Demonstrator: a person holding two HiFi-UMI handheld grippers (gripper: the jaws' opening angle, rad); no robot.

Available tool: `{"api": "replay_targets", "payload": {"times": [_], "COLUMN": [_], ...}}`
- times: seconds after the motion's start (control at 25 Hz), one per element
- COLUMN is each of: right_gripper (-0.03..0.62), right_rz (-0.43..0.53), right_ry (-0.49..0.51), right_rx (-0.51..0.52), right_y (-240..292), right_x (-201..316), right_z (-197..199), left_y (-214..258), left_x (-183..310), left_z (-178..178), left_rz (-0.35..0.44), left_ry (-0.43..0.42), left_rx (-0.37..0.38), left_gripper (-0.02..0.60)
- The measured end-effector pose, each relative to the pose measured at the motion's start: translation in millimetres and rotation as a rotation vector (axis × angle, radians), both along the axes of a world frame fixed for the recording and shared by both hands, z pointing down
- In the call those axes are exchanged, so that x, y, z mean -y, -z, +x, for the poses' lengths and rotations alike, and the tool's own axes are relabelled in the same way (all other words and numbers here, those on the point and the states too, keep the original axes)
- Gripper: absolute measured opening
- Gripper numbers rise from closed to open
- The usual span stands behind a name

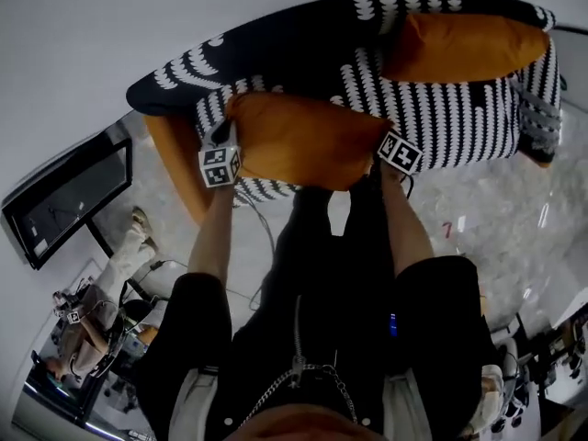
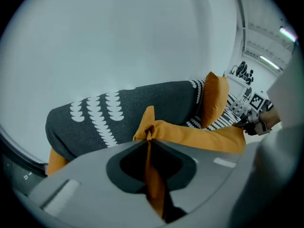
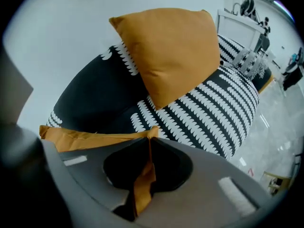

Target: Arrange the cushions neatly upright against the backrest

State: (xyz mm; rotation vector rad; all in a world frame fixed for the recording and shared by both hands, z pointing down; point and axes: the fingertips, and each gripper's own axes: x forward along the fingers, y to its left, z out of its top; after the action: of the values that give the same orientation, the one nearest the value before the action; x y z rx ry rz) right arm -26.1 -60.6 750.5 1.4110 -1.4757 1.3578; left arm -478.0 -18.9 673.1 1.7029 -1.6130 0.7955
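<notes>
Both grippers hold one orange cushion [image 1: 303, 141] by its near corners, roughly level above the front of the sofa seat [image 1: 441, 118]. My left gripper [image 1: 225, 134] is shut on the cushion's left corner, fabric pinched between the jaws [image 2: 148, 139]. My right gripper [image 1: 384, 138] is shut on the right corner [image 3: 149, 139], and the held cushion's edge [image 3: 90, 137] stretches away to the left. A second orange cushion [image 1: 464, 44] stands upright against the black, white-patterned backrest [image 1: 303, 39] at the sofa's right end; it also shows in the right gripper view [image 3: 171, 51] and left gripper view [image 2: 213, 99].
The sofa has an orange base panel [image 1: 175, 163] at its left end. A dark screen [image 1: 69, 200] leans on the floor at left, and another person [image 1: 101, 310] is at lower left. Pale marble floor [image 1: 496, 219] lies right of the sofa, with equipment at the far lower right.
</notes>
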Motion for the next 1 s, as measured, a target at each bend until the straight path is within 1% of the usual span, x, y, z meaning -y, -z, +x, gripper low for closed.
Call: {"api": "replay_targets", "payload": {"times": [0.12,0.24,0.36,0.48,0.56,0.8,1.0], "right_gripper": [0.018,0.018,0.018,0.018,0.017,0.018,0.017], "right_rz": [0.023,0.048,0.082,0.135,0.169,0.259,0.361], "right_ry": [0.096,0.138,0.193,0.307,0.359,0.382,0.370], "right_rx": [-0.029,-0.029,-0.025,-0.038,-0.045,-0.038,-0.010], "right_y": [21.0,38.6,53.4,69.2,78.7,102.4,126.7], "right_x": [5.9,13.3,25.5,45.5,59.4,114.6,158.9], "right_z": [-15.2,-35.3,-64.7,-100.2,-121.5,-167.5,-197.5], "left_y": [4.7,6.3,3.0,-3.1,-4.6,2.9,16.7], "left_x": [-22.4,-47.0,-70.7,-85.9,-89.5,-65.9,-38.6], "left_z": [-13.8,-30.7,-54.3,-78.4,-92.3,-120.5,-138.2], "left_rz": [0.000,-0.005,-0.018,-0.024,-0.014,0.039,0.083], "left_ry": [0.048,0.100,0.154,0.226,0.249,0.266,0.258], "left_rx": [-0.012,-0.022,-0.028,-0.045,-0.051,-0.068,-0.073], "left_gripper": [0.031,0.029,0.028,0.026,0.025,0.025,0.025]}}
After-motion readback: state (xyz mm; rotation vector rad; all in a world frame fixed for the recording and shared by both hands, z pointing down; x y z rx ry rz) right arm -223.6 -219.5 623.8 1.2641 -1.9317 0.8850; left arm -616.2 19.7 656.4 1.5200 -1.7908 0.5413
